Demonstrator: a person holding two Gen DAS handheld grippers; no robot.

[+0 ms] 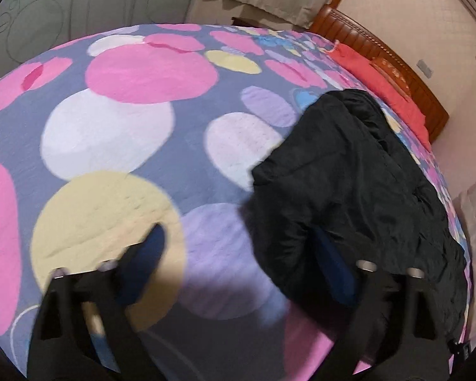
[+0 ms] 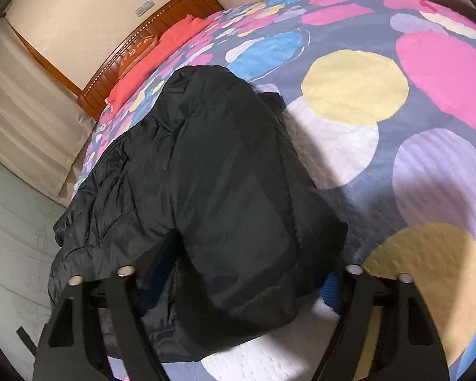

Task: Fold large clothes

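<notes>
A black padded jacket (image 1: 358, 184) lies on the bed, bunched and partly folded over itself; it also shows in the right wrist view (image 2: 225, 171). My left gripper (image 1: 238, 254) is open, its left blue pad over the bedspread and its right pad against the jacket's near edge. My right gripper (image 2: 238, 273) is open wide, with a fold of the jacket lying between its fingers; the blue pads are mostly hidden by the cloth.
The bedspread (image 1: 127, 127) is grey-blue with large pink, yellow, white and lilac circles. A red pillow (image 1: 384, 76) lies by the wooden headboard (image 1: 396, 63). Curtains and a wall stand behind. The bed edge drops to the floor (image 2: 12, 222) at the left.
</notes>
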